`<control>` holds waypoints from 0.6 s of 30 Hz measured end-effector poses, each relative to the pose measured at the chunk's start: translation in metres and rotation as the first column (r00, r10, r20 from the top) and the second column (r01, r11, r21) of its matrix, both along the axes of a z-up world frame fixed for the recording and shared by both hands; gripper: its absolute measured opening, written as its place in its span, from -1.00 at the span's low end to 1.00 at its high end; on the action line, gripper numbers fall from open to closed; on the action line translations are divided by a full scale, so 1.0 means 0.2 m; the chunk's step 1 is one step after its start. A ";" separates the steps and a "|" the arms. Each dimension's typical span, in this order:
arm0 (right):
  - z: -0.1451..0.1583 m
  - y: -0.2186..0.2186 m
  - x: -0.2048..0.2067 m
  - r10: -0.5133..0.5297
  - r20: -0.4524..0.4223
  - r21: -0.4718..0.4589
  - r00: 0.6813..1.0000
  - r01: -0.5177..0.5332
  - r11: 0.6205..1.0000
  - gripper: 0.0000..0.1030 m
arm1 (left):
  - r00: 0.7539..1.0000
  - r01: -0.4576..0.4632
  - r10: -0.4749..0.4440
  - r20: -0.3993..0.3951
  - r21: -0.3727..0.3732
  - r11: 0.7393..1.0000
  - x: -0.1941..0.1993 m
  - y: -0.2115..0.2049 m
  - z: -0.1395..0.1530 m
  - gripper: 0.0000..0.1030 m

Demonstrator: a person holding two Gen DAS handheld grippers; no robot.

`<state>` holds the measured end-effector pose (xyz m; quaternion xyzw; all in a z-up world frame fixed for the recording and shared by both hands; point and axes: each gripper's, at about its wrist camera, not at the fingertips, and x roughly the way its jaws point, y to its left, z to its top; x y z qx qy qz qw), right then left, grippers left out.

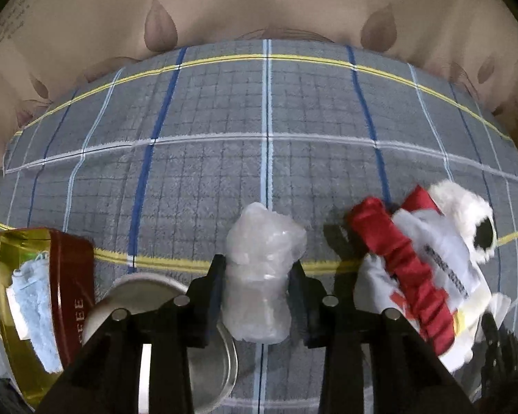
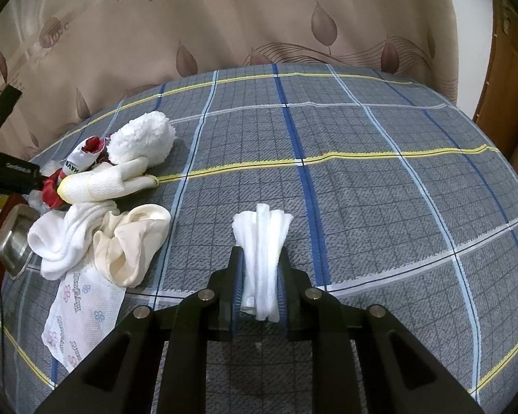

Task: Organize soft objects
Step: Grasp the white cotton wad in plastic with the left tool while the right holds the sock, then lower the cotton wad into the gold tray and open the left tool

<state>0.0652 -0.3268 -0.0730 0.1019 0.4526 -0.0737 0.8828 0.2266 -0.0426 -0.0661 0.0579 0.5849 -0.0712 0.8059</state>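
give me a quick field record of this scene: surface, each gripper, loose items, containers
surface: grey plaid bedsheet, beige leaf-print curtain behind
left gripper: pads pressing a crumpled clear plastic bag
right gripper: shut on a folded white cloth
loose pile: white fluffy plush, white glove, white sock, cream sock, red ruffled fabric, floral tissue pack
containers: red and gold tin holding a light blue cloth; steel bowl
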 end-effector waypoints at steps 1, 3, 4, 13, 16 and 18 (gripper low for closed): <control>0.00 0.00 0.00 0.000 -0.001 -0.002 1.000 0.000 1.000 -0.66 | 1.000 0.002 -0.002 0.000 -0.006 1.000 -0.02 0.00 0.01 -0.32; 0.00 0.00 0.00 0.001 -0.001 -0.003 1.000 -0.001 1.000 -0.66 | 1.000 0.009 -0.009 -0.005 -0.018 1.000 -0.08 0.01 0.03 -0.32; 0.00 0.00 0.00 0.001 -0.001 -0.003 1.000 -0.001 1.000 -0.65 | 1.000 0.016 -0.016 -0.002 -0.024 1.000 -0.12 0.01 0.05 -0.32; 0.00 0.01 0.00 0.002 -0.003 -0.008 1.000 -0.002 1.000 -0.63 | 0.993 0.114 -0.113 0.033 -0.050 0.992 -0.47 -0.02 0.23 -0.31; 0.00 0.01 0.00 0.002 -0.003 -0.007 1.000 -0.002 1.000 -0.63 | 0.989 0.143 -0.141 0.051 -0.038 0.989 -0.60 0.02 0.27 -0.31; 0.00 0.01 0.00 0.003 -0.004 -0.010 1.000 -0.003 1.000 -0.63 | 0.987 0.154 -0.152 0.055 -0.031 0.988 -0.67 0.03 0.29 -0.31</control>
